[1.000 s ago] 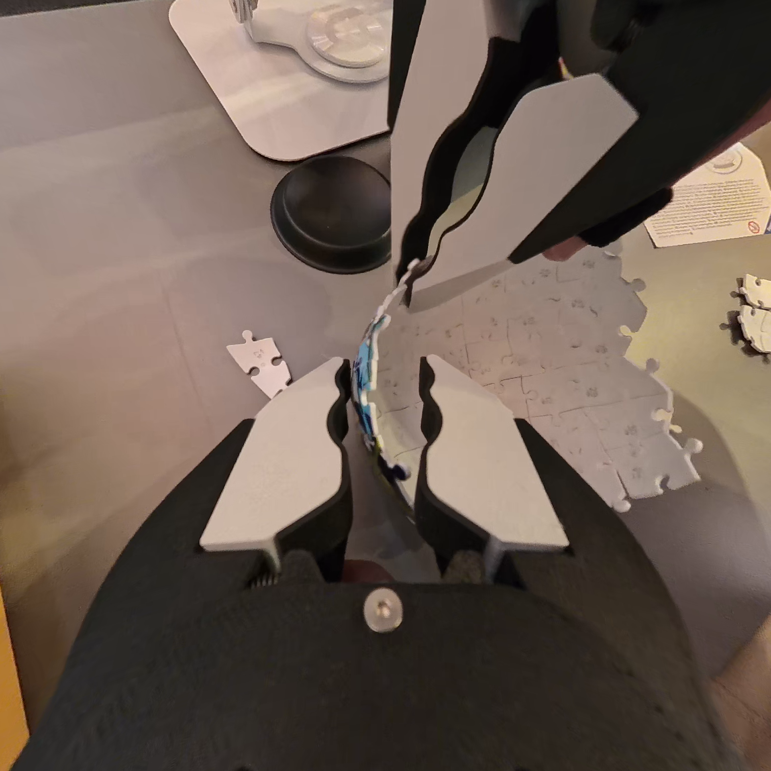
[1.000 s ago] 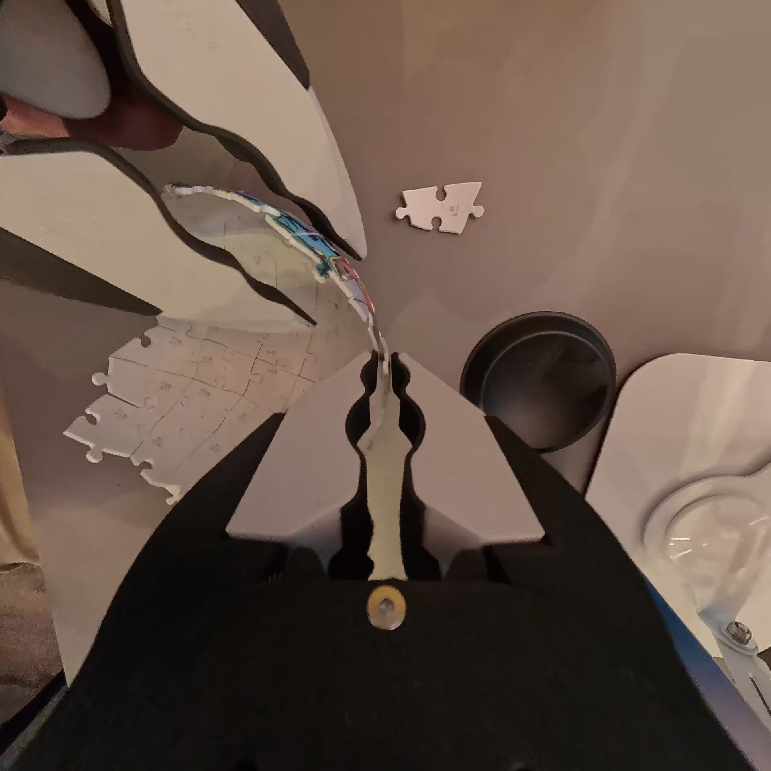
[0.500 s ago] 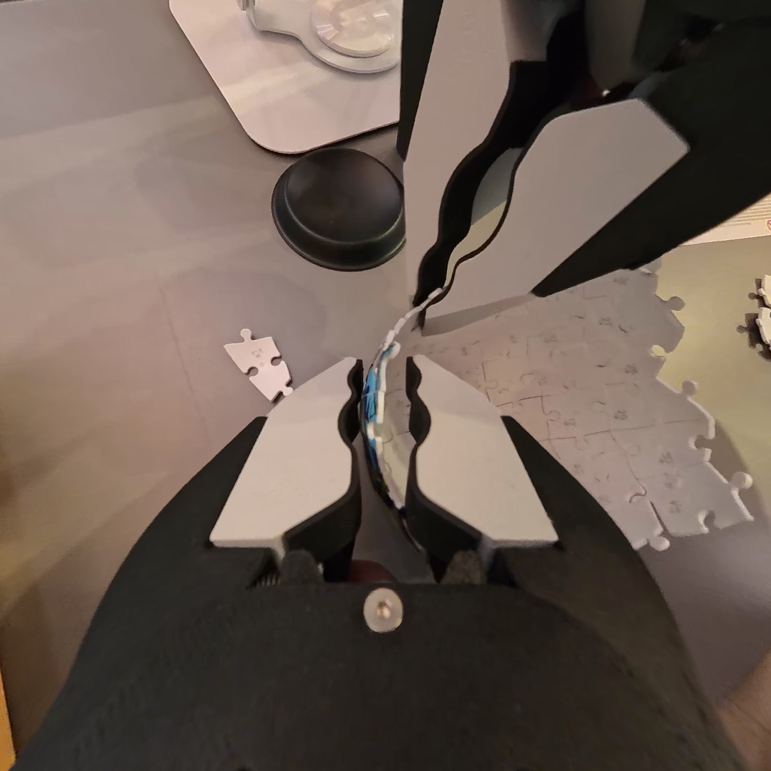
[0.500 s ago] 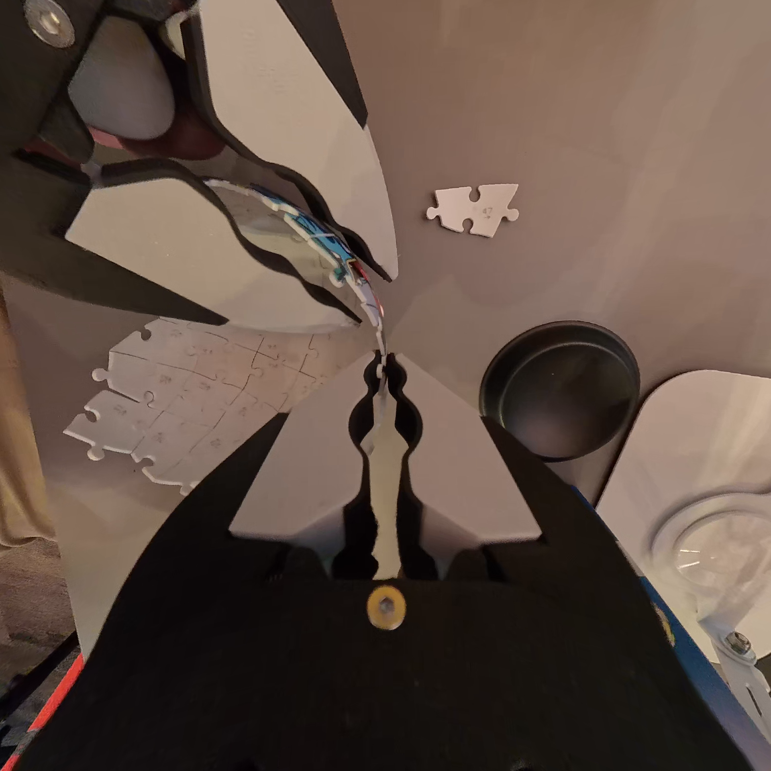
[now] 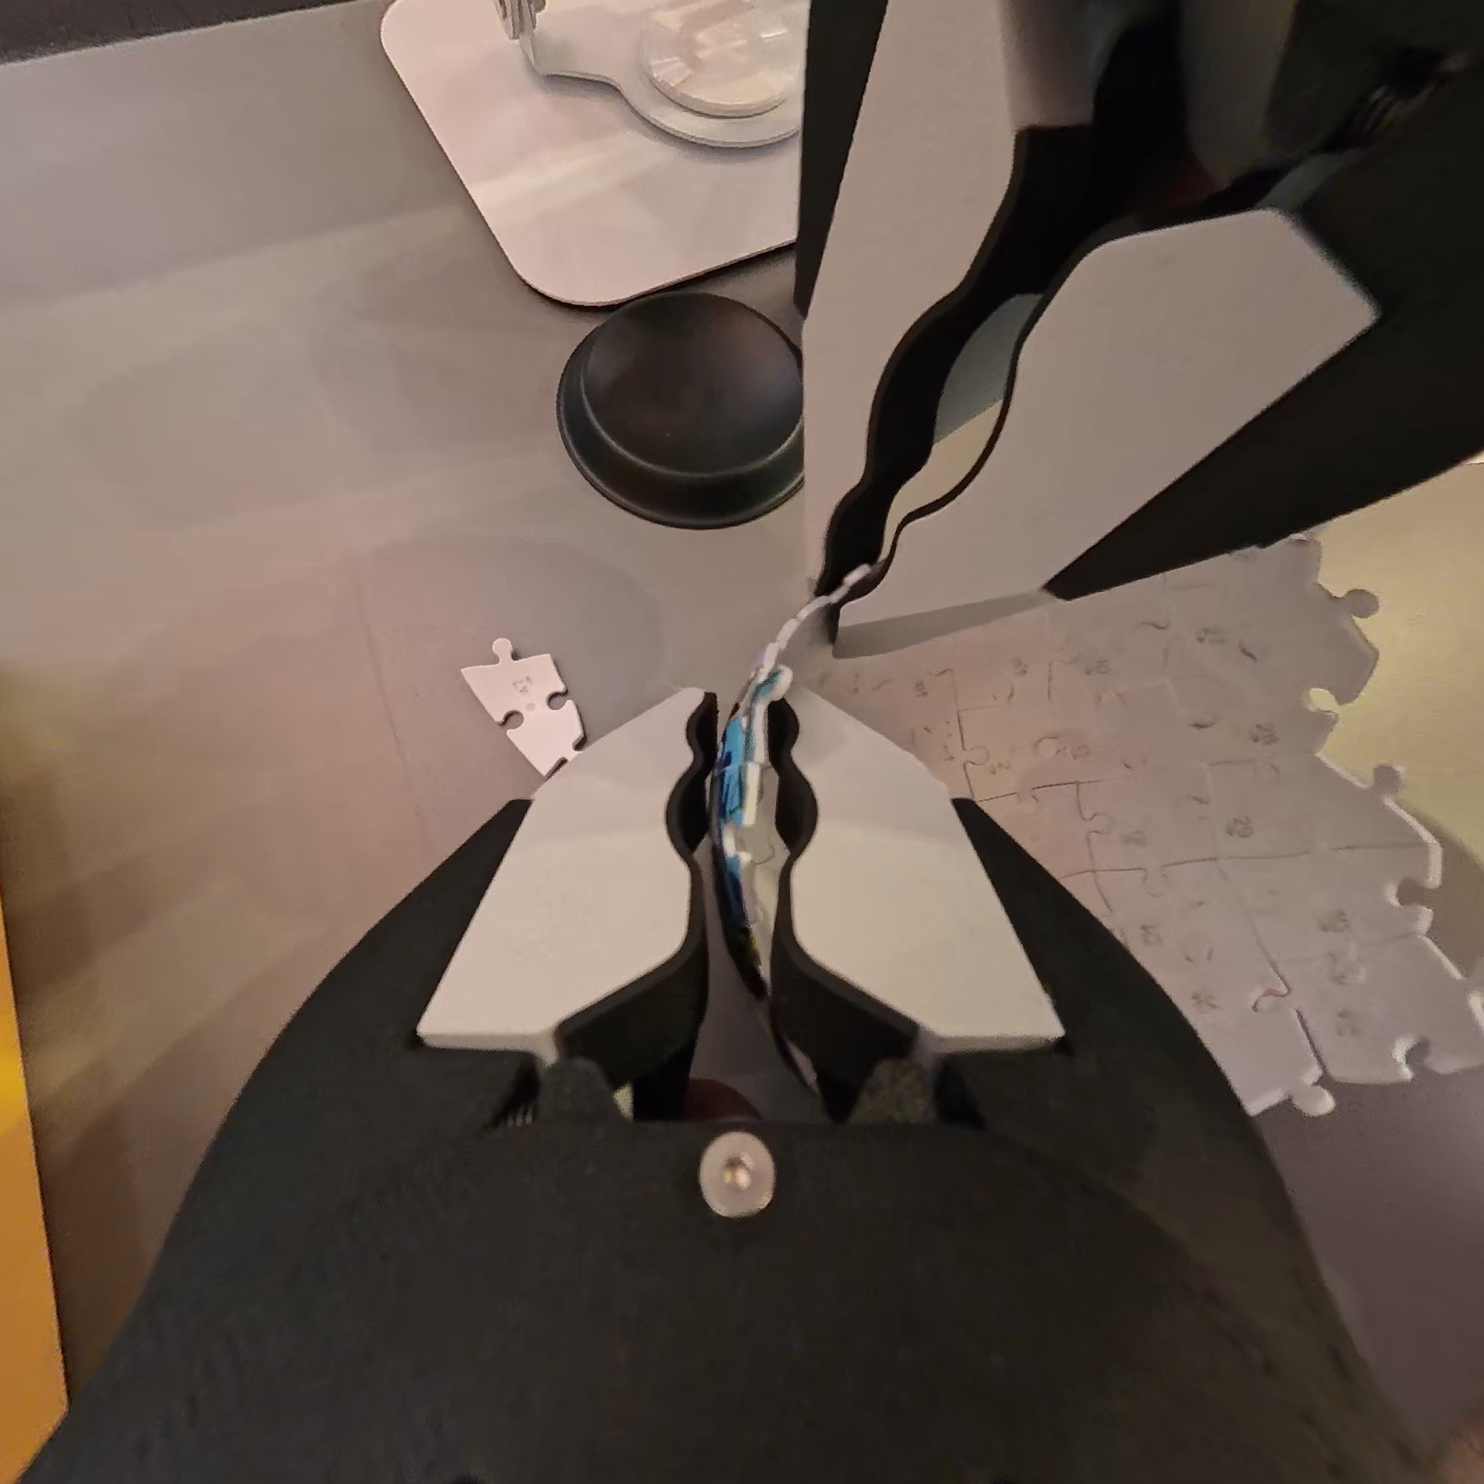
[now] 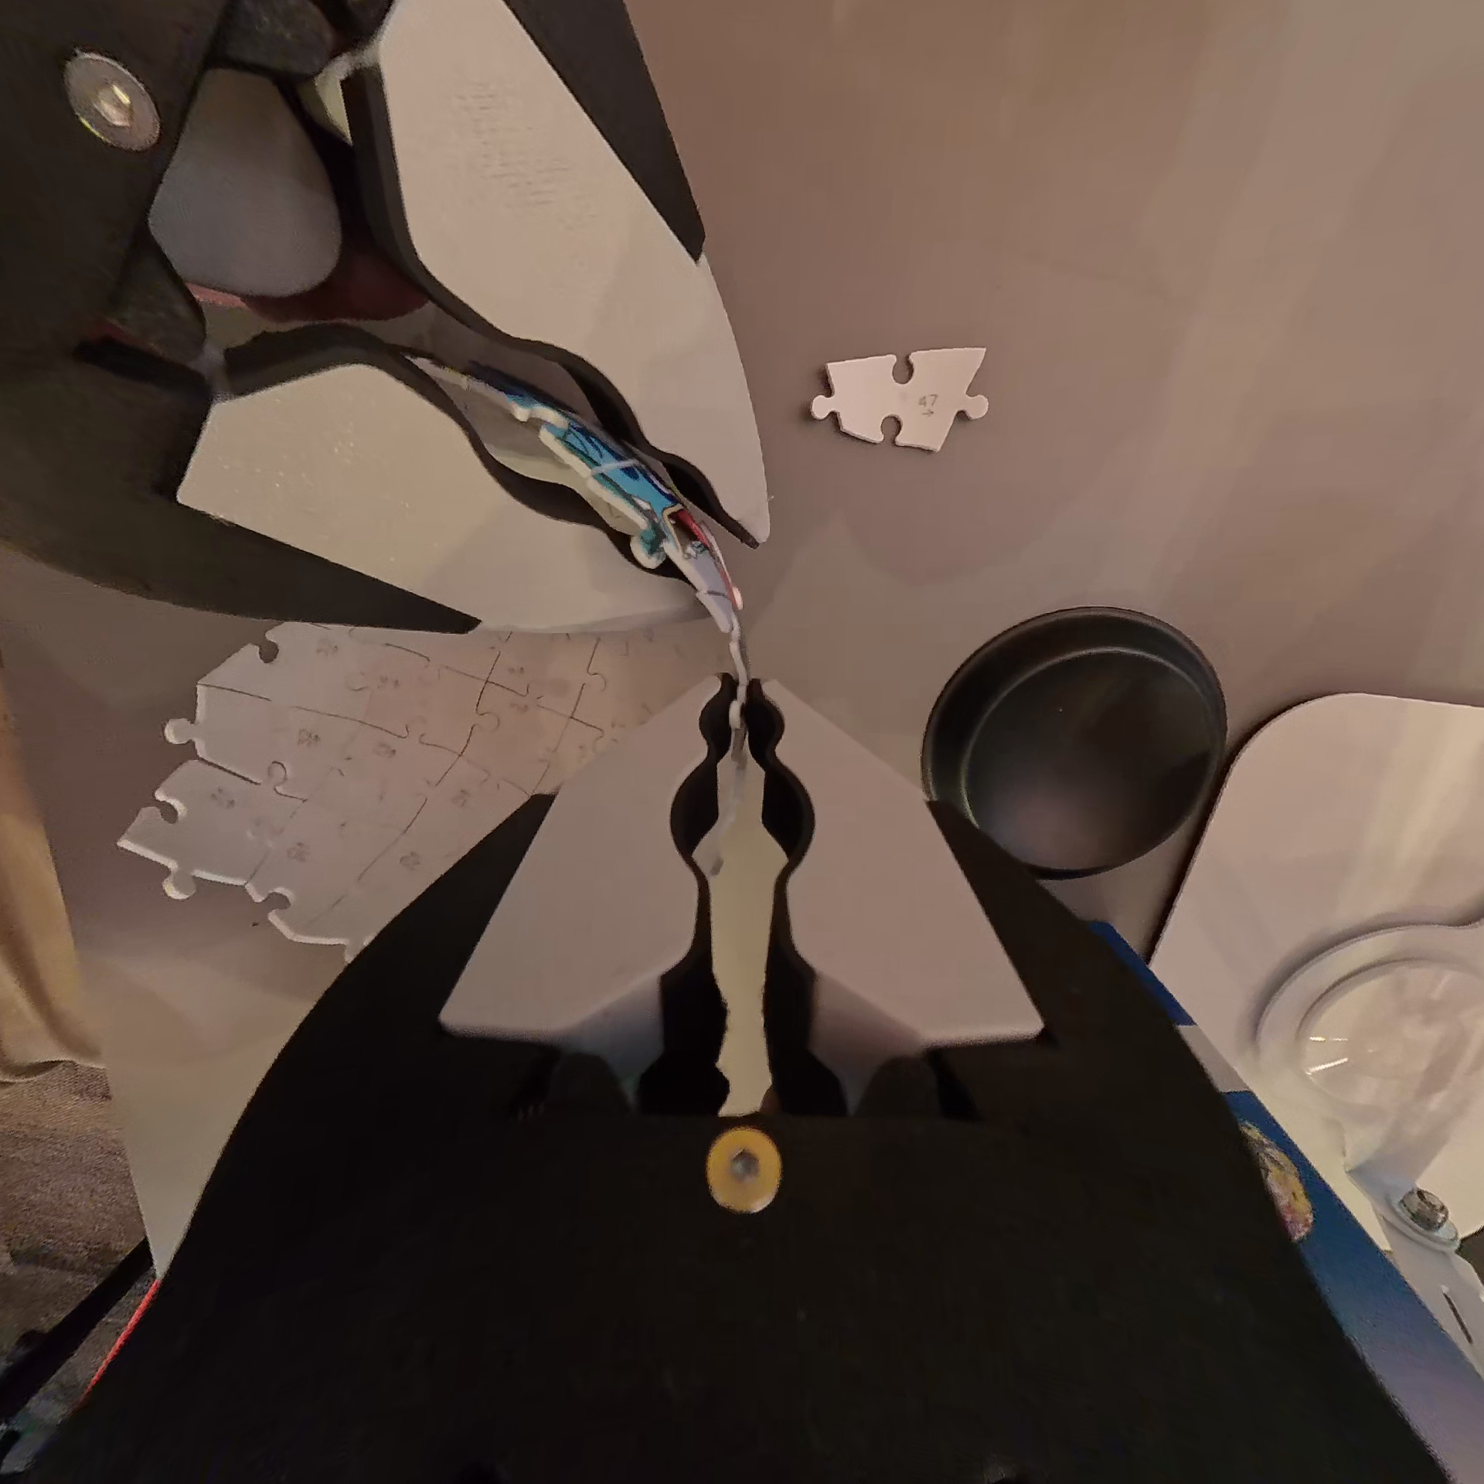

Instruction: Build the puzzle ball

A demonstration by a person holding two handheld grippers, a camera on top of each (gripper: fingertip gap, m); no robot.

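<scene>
Dim warm light; grey table (image 5: 241,450)

- A curved strip of joined puzzle pieces (image 5: 743,791) is held up off the table, seen edge-on: printed side blue with touches of red and white, back side plain white. It bends in an arc, one end between the left gripper's fingers, the other end (image 6: 735,707) pinched at the right gripper's fingertips.
- A large sheet of assembled pieces (image 5: 1188,851) lies face down on the table, white backs up with small printed marks, its edge jagged with knobs and sockets.
- A loose pair of joined pieces (image 6: 903,397) lies flat, face down, apart from the sheet.
</scene>
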